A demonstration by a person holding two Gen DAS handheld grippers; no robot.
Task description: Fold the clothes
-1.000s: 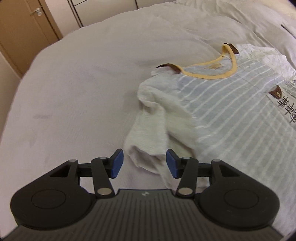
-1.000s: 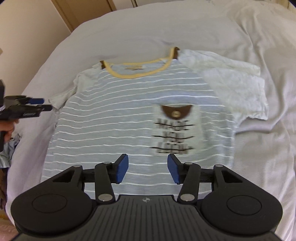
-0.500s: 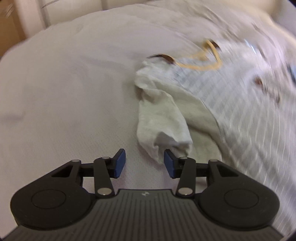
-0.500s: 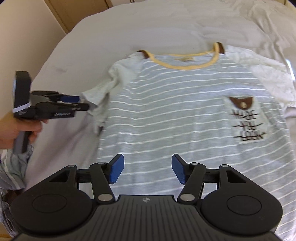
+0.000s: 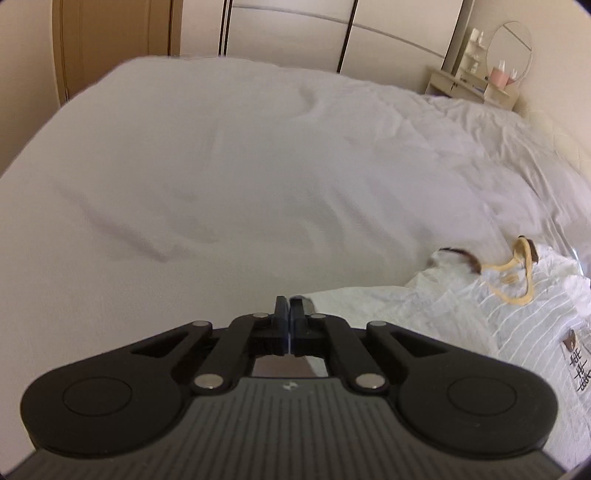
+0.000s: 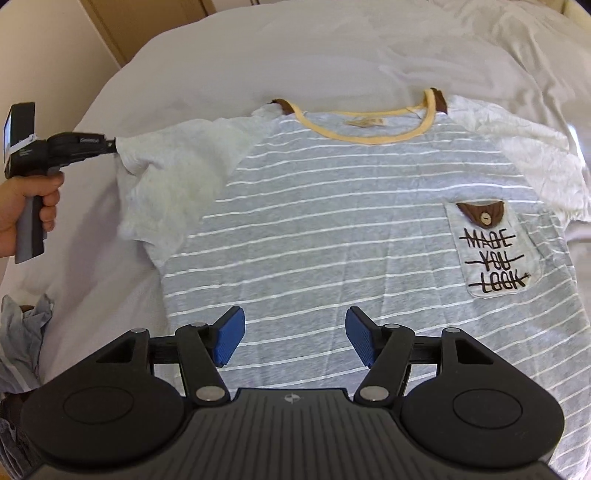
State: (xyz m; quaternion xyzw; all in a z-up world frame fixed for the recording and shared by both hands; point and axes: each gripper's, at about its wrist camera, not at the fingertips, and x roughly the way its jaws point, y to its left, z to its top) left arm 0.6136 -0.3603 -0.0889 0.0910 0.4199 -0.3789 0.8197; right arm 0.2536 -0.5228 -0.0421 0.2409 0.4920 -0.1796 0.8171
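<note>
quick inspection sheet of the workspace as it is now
surface: white bed sheet, lightly wrinkled
job's things: striped t-shirt face up and flat, pocket showing
clutter: crumpled grey cloth at the bed edge
grippers: left gripper shut on the sleeve tip; right gripper open over the hem
cables: nothing seen
surroundings: wardrobe doors, round mirror on a small table

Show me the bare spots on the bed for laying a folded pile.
Free: the white bedsheet beyond the yellow collar, and the stretch left of the white sleeve. Crowded: the grey striped T-shirt fills the middle; crumpled grey cloth at the near left.
</note>
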